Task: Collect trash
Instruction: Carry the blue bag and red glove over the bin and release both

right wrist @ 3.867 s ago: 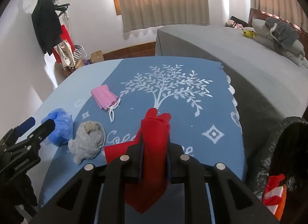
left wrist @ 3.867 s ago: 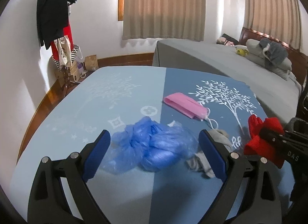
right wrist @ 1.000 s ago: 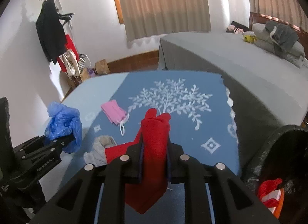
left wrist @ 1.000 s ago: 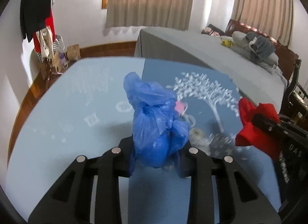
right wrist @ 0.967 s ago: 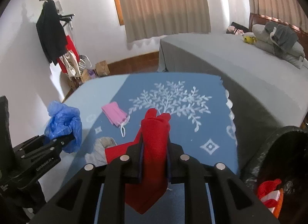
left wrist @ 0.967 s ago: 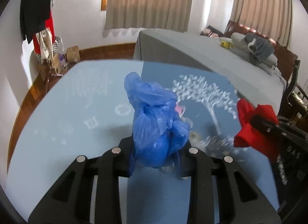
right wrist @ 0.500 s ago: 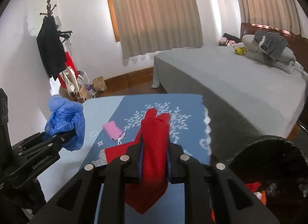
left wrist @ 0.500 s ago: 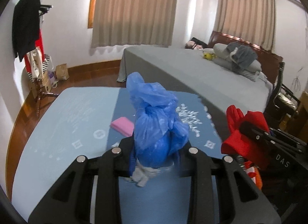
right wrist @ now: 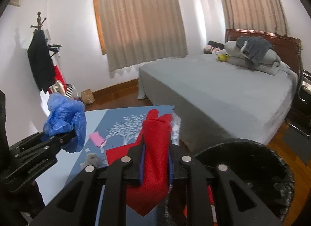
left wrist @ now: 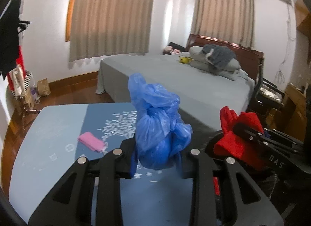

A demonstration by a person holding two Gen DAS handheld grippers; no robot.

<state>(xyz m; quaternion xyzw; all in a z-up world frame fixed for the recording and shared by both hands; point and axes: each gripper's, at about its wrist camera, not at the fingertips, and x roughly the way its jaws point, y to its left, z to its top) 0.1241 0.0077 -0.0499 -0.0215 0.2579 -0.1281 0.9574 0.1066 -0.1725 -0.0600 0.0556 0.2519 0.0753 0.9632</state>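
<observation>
My left gripper (left wrist: 156, 158) is shut on a crumpled blue plastic bag (left wrist: 157, 127) and holds it high above the blue table (left wrist: 48, 134); the bag also shows in the right wrist view (right wrist: 65, 119). My right gripper (right wrist: 155, 160) is shut on a red cloth (right wrist: 155, 148), held up over the rim of a black-lined trash bin (right wrist: 252, 154). The red cloth shows in the left wrist view (left wrist: 233, 134). A pink face mask (left wrist: 90, 141) and a grey rag (right wrist: 92, 159) lie on the table.
A large grey bed (right wrist: 223, 90) with pillows stands behind the table. A coat rack (right wrist: 41, 59) with clothes and bags is at the left wall. Red and orange trash lies inside the bin. A chair (left wrist: 270, 92) stands at the right.
Both grippers have risen well above the table and swung right toward the bin, each still holding its item. The table now looks smaller and lower.
</observation>
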